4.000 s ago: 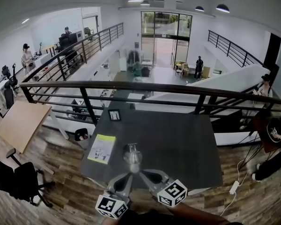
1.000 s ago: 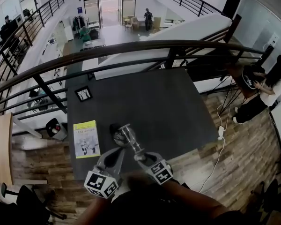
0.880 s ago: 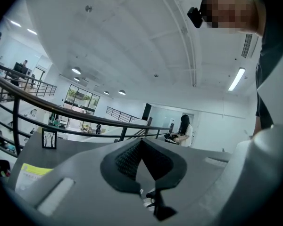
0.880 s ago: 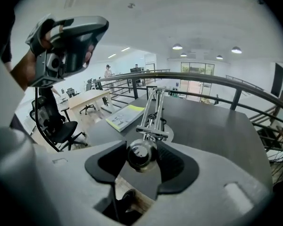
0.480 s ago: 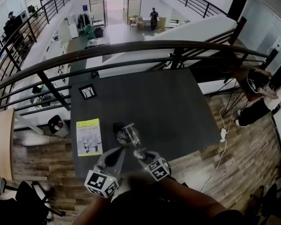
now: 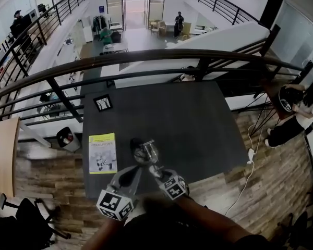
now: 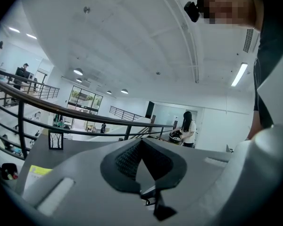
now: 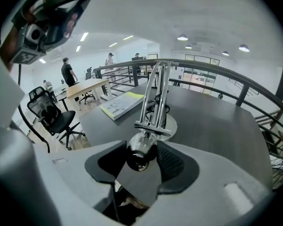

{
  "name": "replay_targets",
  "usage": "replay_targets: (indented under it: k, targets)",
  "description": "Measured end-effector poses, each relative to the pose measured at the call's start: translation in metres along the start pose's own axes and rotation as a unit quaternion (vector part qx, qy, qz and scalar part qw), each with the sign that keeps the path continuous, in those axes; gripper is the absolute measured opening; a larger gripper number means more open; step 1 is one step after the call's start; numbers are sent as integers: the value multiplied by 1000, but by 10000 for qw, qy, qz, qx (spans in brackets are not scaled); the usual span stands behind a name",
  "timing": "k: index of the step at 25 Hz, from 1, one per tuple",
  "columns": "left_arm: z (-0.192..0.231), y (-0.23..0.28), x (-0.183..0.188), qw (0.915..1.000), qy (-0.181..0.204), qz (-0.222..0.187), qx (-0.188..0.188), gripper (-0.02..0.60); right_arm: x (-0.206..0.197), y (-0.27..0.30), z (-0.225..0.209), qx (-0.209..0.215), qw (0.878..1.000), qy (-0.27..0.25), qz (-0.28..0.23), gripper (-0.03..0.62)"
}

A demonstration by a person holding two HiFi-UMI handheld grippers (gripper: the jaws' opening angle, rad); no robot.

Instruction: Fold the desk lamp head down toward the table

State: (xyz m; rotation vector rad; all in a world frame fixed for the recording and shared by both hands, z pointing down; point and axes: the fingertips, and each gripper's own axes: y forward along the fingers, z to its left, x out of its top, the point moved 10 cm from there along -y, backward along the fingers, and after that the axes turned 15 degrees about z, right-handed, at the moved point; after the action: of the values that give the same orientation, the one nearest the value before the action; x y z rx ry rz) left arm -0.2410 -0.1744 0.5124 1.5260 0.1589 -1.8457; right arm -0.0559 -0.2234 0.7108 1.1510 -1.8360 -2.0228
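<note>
One dark table (image 6: pixel 198 119) holds one desk lamp (image 6: pixel 145 151), one yellow booklet (image 6: pixel 103 153) and one small picture frame (image 6: pixel 103 103), plus two grippers: left gripper (image 6: pixel 130 173) and right gripper (image 6: pixel 156 171).

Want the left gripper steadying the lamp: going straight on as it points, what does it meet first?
The left gripper's own view shows only air over the table, railing far beyond. In the head view the lamp base sits near that line; depth unclear.

Head cam looks steeply down on table (image 6: pixel 198 124); gripper cams sit behind own jaws, sharing railing (image 6: pixel 146 55) ahead, right one tight on desk lamp (image 8: pixel 153 107).
</note>
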Motion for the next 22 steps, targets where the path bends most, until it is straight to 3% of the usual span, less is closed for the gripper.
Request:
replay_targets:
  k: [22]
  targets:
    - [-4, -5, 2, 9999, 31, -85, 44, 2, 4, 14, -3, -66, 9999, -2, 86, 206]
